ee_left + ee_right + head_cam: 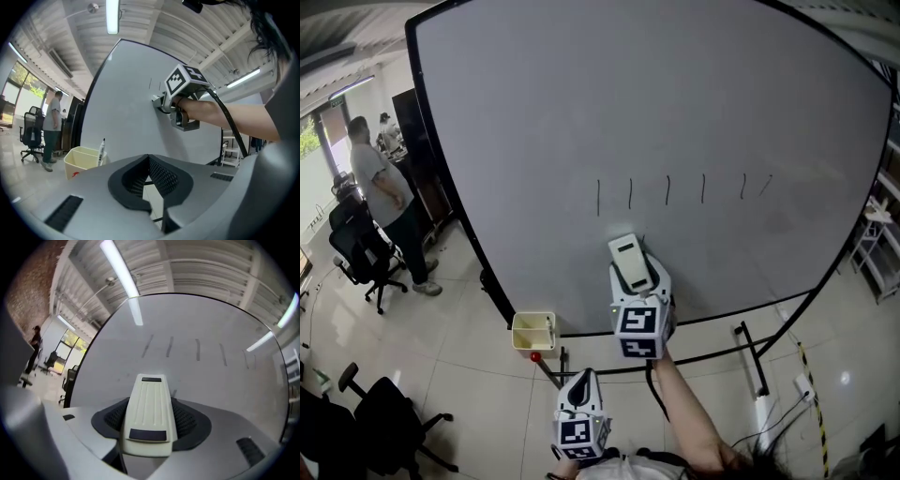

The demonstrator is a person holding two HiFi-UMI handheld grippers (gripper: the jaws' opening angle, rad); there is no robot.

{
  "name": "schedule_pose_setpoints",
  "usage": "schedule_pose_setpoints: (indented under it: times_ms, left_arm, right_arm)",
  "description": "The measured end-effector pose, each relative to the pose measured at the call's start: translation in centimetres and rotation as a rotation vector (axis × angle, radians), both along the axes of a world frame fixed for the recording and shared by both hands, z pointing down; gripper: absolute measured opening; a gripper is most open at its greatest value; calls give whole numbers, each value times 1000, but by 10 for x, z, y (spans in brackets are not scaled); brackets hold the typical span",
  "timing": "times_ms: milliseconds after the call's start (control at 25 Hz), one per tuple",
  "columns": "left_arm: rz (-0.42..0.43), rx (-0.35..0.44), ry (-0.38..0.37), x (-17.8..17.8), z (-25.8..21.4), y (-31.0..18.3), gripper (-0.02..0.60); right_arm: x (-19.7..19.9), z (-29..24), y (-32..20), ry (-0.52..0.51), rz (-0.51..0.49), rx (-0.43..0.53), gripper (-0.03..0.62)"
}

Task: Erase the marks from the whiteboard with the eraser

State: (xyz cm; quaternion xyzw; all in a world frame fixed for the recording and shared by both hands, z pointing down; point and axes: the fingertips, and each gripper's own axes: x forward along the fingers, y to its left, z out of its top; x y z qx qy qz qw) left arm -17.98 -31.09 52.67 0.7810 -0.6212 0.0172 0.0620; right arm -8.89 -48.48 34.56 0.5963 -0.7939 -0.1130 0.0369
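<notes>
Right gripper view: eraser [149, 411] between right tongs [150, 423].

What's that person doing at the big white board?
The person holds a gripper in each hand. The right gripper is clamped on a white eraser and holds it up at the whiteboard, just below a row of short dark lines. Those lines are not wiped off yet. The left gripper hangs low, shut and empty. A small yellow bin with a marker in it sits by the board's foot.
</notes>
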Motion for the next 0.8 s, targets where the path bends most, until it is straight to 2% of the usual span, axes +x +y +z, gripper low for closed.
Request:
schedule_pose_setpoints:
  times_ms: [120,200,320,480,680,760,800]
  left_arm:
    - [-9,-16,-5,-4,10,2,-12]
    - [-18,-26,-3,-6,13,1,-12]
    - [-26,-43,7,-7,15,0,-12]
    - [-31,-43,12,-7,15,-1,-12]
    - [-23,-26,22,-1,6,-3,-12]
    - [-15,-13,22,2,1,-2,-12]
    - [-17,-11,22,1,0,-2,-12]
  right_arm:
    - [90,-9,-10,-227,103,14,278]
    - [140,-11,-16,-330,183,-1,278]
    - [155,-7,-24,-315,245,-17,278]
    - [110,0,-21,-249,205,-18,278]
    - [-20,31,-10,-6,-8,-62,278]
    - [-52,47,-6,70,-63,-80,278]
    - [-55,49,-5,75,-71,-83,278]
